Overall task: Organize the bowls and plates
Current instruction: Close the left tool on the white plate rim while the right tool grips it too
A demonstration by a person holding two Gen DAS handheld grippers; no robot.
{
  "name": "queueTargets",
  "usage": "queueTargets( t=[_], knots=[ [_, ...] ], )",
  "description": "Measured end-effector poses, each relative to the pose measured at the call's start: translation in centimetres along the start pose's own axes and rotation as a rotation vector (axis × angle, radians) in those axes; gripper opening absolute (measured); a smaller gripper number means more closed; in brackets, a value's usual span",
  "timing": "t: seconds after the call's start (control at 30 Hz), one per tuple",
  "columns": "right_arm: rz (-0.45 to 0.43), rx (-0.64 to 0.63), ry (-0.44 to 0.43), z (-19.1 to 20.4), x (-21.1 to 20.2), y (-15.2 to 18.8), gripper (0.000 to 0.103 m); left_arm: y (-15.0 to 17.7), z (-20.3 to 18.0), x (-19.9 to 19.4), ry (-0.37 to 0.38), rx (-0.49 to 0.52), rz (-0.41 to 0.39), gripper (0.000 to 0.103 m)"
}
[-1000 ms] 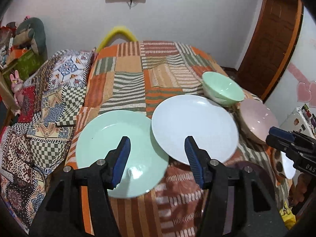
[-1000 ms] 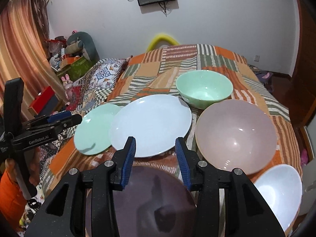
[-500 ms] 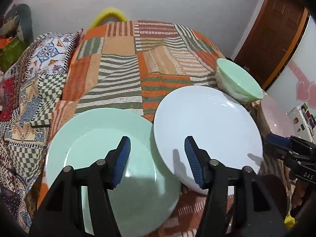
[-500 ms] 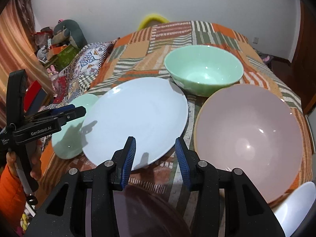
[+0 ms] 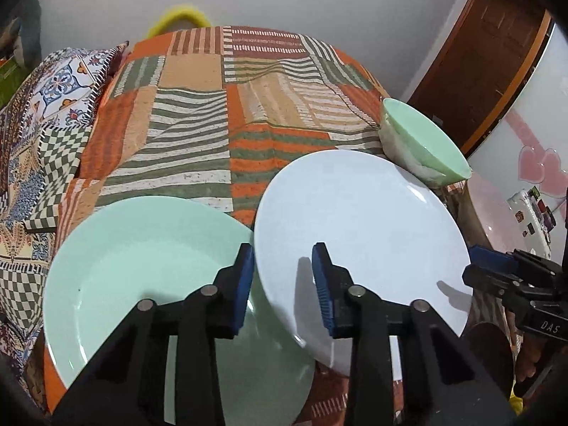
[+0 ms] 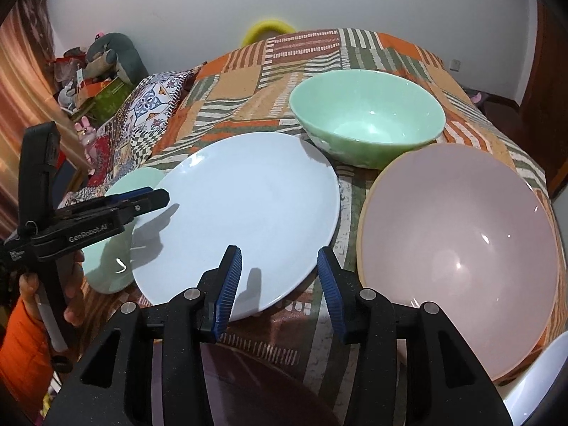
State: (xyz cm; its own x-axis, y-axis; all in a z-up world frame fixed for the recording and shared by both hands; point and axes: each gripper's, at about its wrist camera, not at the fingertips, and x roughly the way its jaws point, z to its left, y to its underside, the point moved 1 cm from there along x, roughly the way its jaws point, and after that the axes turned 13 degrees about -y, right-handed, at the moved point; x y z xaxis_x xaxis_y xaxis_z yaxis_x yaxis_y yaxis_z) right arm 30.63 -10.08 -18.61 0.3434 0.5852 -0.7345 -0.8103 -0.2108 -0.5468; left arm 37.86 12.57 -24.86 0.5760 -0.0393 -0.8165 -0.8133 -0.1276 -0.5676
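A pale blue plate [image 5: 358, 220] lies on the patchwork cloth, its left rim overlapping a mint green plate [image 5: 142, 259]. My left gripper [image 5: 284, 266] is open, its jaws straddling the blue plate's left rim, one pad over each plate. The blue plate also shows in the right wrist view [image 6: 245, 220]. My right gripper [image 6: 278, 277] is open and empty, just above the blue plate's near edge. A mint bowl [image 6: 369, 124] and a large pink bowl [image 6: 458, 248] sit to the right.
A dark brown dish [image 6: 255, 387] lies under my right gripper. A white bowl [image 6: 539, 380] is at the lower right corner. The striped patchwork cloth [image 5: 213, 106] stretches beyond the plates. Pillows and toys [image 6: 106, 81] sit at the left.
Both grippers have moved forward and lower toward the blue plate. My left gripper's jaws have narrowed and now straddle the plate's left rim.
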Motion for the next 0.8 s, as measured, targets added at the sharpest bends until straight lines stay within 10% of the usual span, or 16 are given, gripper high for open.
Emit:
queueTargets(
  t=[0.8],
  knots=[
    [0.045, -0.065, 0.030, 0.9, 0.5, 0.8, 0.044, 3.0, 0.6, -2.5, -0.011, 0.008, 0.004, 0.019]
  ],
)
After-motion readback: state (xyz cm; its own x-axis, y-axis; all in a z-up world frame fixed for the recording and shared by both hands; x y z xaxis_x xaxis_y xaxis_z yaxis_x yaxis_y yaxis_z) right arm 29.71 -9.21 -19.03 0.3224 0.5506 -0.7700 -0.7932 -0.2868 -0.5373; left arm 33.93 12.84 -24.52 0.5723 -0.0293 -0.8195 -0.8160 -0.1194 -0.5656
